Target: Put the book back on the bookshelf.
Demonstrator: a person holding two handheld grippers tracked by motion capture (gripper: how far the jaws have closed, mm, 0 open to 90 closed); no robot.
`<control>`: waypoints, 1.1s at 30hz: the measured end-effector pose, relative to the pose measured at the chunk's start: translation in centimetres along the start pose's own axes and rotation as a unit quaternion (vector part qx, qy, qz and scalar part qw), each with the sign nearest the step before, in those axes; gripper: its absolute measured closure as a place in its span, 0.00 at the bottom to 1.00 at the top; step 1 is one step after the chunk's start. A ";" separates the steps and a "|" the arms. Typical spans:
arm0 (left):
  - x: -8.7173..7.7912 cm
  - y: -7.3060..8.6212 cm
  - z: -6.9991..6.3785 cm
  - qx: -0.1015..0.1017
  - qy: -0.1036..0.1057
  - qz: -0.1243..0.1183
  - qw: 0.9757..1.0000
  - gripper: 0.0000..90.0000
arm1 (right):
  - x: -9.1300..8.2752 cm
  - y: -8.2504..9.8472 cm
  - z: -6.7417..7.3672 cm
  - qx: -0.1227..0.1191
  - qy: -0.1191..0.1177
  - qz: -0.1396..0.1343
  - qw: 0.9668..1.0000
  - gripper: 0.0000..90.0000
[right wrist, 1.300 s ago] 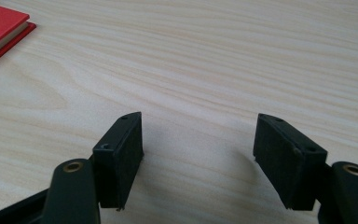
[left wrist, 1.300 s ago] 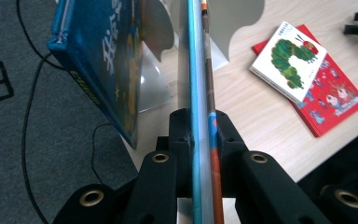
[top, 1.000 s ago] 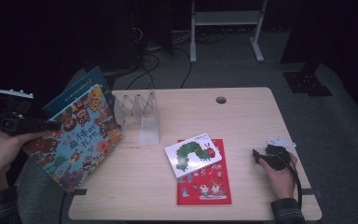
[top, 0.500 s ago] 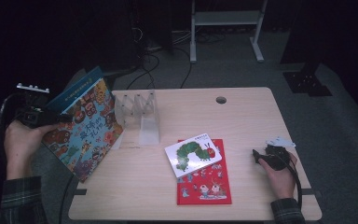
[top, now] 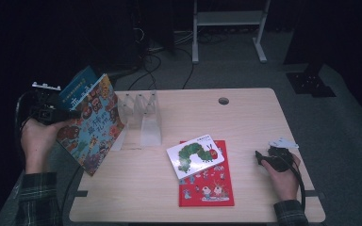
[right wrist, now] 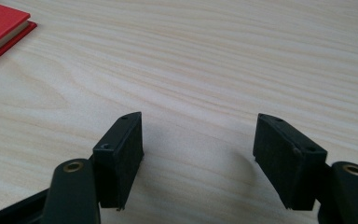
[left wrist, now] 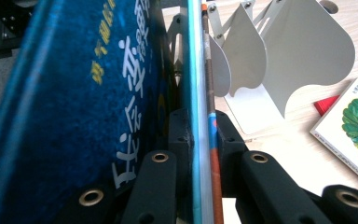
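The left gripper (top: 59, 114) has carried its two clamped picture books (top: 90, 123) rightward, closer to the white book rack (top: 143, 117), and tilted them more upright.

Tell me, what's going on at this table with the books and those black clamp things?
A person is working with two hand-held grippers. The left gripper is clamped on two picture books, held tilted in the air beside the white book rack at the table's left end. The right gripper rests open on the table, holding nothing. A caterpillar book lies on a red book in the middle.
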State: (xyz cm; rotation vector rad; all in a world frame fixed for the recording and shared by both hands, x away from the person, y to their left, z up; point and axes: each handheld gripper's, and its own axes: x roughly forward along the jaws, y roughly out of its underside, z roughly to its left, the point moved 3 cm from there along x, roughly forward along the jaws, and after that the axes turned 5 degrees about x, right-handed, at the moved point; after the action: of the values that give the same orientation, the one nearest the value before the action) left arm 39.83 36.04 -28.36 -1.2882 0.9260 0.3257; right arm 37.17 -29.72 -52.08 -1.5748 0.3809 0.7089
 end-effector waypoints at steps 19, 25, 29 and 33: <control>-1.8 -0.1 0.0 0.022 0.003 -0.007 1.000 0.78 | 0.0 0.0 0.1 0.000 -0.003 0.000 1.000 0.36; -3.9 -1.0 0.1 0.025 -0.009 -0.033 0.999 0.80 | 0.0 0.0 0.1 0.000 -0.003 0.000 1.000 0.36; -4.4 -1.4 -0.1 0.032 -0.001 -0.032 0.999 0.90 | -0.1 0.1 0.1 -0.001 -0.003 0.000 1.000 0.36; -4.1 -1.3 -0.5 0.038 0.013 -0.028 0.999 1.00 | -0.1 0.1 0.1 0.001 -0.004 0.001 1.000 0.36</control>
State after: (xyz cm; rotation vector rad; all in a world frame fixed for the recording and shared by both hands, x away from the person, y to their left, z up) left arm 37.98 36.32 -24.52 -1.2482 0.9154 0.2286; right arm 37.05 -29.63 -52.08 -1.5704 0.3777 0.7154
